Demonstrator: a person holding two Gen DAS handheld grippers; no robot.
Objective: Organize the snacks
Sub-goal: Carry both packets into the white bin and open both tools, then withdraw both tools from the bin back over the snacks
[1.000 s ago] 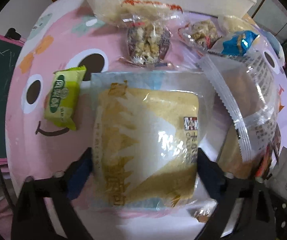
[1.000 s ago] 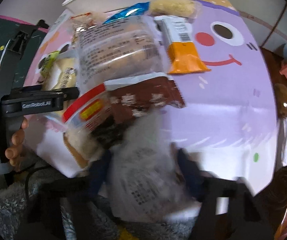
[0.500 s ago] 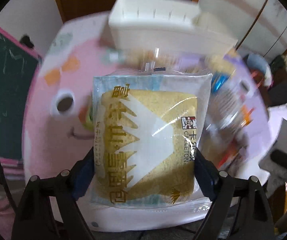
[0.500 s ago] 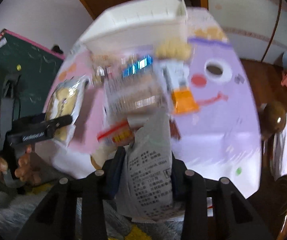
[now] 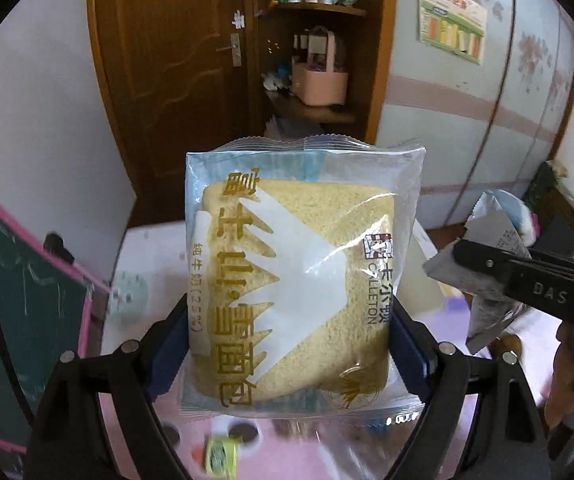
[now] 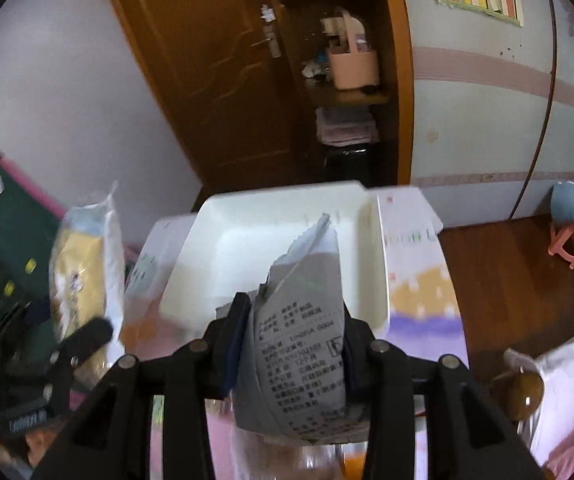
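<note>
Left wrist view showed your left gripper with its jaws clamped on the two side edges of the bread packet, which filled the middle of the picture. A second before, that packet lay flat on the pink table among the other snacks; now you had lifted it clear, and the table showed only as a blurred strip at 6 o'clock with a small green packet on it. The bread packet's long axis ran from 6 to 12 o'clock, its crimped top seal pointing to 12, printed face toward the camera.

At 3 o'clock in that view your right gripper held a grey packet, also up off the table.

Right wrist view showed that right gripper with its jaws closed on the grey packet, which stood upright, long axis 6 to 12 o'clock, torn-looking top tilted slightly toward 1. Where a second earlier it hung low over the snack pile, it now stood in front of the open white bin, which sat just beyond it at 12 o'clock. The bread packet hung at 9 o'clock, left of the bin and apart from it.

Both pickups looked done; you probably had only to carry forward and release over the bin.
</note>
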